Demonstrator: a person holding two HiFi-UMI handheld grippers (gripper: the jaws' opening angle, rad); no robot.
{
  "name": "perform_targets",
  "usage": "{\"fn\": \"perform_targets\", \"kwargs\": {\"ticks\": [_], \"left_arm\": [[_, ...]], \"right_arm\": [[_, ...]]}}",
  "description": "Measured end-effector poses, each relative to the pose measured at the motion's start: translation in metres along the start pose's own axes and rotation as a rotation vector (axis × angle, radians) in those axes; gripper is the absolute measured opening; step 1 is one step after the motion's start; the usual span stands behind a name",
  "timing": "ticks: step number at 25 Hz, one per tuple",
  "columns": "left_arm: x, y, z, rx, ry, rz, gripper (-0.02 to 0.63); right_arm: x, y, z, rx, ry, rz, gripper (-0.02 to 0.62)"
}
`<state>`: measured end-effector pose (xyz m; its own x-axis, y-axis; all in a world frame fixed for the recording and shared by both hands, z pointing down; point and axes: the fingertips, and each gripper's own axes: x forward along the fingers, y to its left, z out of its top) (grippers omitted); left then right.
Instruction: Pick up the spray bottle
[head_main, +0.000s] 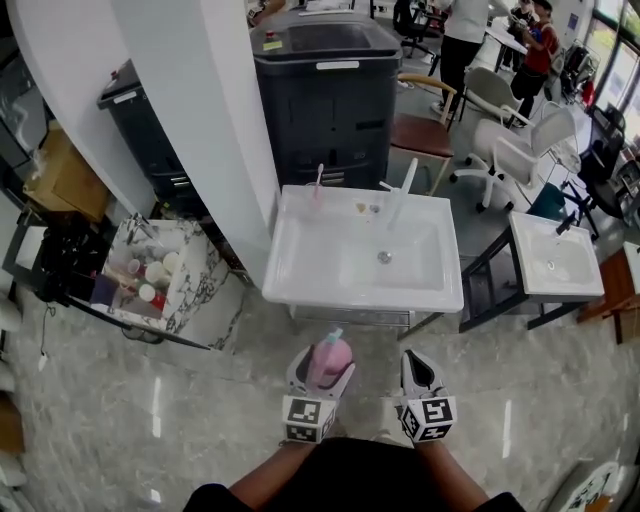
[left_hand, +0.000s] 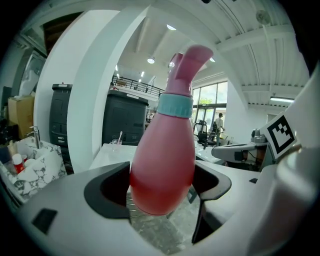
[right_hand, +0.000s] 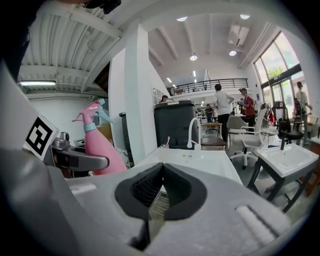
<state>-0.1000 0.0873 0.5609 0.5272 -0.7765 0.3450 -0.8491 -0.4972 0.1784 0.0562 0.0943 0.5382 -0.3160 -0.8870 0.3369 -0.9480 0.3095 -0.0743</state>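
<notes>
A pink spray bottle (head_main: 331, 356) with a teal collar and pink trigger head stands upright between the fingers of my left gripper (head_main: 321, 373), held in the air just in front of the white sink (head_main: 300, 288). In the left gripper view the bottle's round body (left_hand: 164, 165) fills the gap between the dark pads, and my left gripper (left_hand: 162, 189) is shut on it. My right gripper (head_main: 421, 371) hangs beside it on the right, shut with nothing in it (right_hand: 161, 188). From the right gripper view the bottle (right_hand: 98, 143) shows at the left.
The sink carries a tall white tap (head_main: 402, 196) and a cup with a toothbrush (head_main: 318, 188). A white pillar (head_main: 200, 120) and a black cabinet (head_main: 325, 90) stand behind it. A marble-patterned box of small bottles (head_main: 150, 275) is at the left, a second sink (head_main: 555, 285) and chairs (head_main: 500, 150) at the right.
</notes>
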Motion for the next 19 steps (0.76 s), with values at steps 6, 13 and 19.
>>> {"fn": "perform_targets", "kwargs": {"ticks": [6, 13, 19], "left_arm": [[0.003, -0.019, -0.002, -0.007, 0.005, -0.006, 0.382], [0.01, -0.013, 0.01, -0.016, -0.016, 0.03, 0.382], [0.015, 0.004, 0.011, -0.008, -0.021, 0.012, 0.382]], "right_arm": [[-0.011, -0.012, -0.002, -0.021, -0.011, 0.004, -0.003], [-0.011, -0.017, 0.008, -0.036, -0.019, 0.009, -0.003], [0.008, -0.01, 0.013, -0.052, -0.018, -0.024, -0.003]]}}
